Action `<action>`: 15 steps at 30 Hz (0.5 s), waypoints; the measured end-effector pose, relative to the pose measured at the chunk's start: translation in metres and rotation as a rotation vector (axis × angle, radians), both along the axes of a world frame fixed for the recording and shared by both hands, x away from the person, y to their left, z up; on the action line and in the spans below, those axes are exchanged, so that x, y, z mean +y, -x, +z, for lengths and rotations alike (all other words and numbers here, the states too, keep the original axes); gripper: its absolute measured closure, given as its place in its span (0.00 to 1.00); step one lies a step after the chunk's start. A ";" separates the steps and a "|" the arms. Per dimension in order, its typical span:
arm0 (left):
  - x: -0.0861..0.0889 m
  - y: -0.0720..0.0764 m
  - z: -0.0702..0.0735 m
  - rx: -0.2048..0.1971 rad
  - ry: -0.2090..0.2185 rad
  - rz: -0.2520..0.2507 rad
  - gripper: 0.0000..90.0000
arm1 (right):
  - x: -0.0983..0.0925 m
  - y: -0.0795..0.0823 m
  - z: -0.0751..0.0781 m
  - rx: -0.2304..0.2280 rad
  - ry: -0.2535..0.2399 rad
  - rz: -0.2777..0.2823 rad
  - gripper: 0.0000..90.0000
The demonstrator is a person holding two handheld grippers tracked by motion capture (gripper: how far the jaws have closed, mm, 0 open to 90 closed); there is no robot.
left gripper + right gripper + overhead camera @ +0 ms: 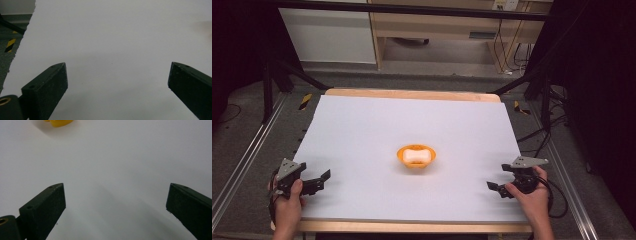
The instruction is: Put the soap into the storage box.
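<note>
I see both grippers, left [326,176] and right [490,186], gaping empty; the orange bowl [416,155] at twelve o'clock (light, rigid, probably slippery) suits a rim grip.

A wooden table [412,94] carries a white sheet [362,130] — on it, mid-sheet, an orange bowl [416,156].

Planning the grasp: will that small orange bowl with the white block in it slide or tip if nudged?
The small orange plastic-looking bowl is low and wide, so it should slide rather than tip. It probably weighs little. The white block sits loose inside and may shift or pop out if the bowl is tilted.
</note>
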State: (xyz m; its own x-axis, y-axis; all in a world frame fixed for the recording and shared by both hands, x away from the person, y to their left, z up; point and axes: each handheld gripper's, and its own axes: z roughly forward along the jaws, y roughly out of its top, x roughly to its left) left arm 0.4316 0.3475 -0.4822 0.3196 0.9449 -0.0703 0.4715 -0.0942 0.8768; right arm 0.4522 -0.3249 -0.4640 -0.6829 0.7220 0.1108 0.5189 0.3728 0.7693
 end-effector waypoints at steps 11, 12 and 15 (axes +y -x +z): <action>0.000 0.000 0.000 0.001 0.001 0.000 0.02 | -0.027 0.019 -0.011 -0.002 -0.045 -0.062 0.04; 0.000 0.000 0.000 0.001 0.001 0.000 0.02 | -0.027 0.019 -0.011 -0.002 -0.045 -0.062 0.04; 0.000 0.000 0.000 0.000 0.002 0.001 0.02 | -0.032 0.027 -0.016 -0.001 -0.058 -0.075 0.05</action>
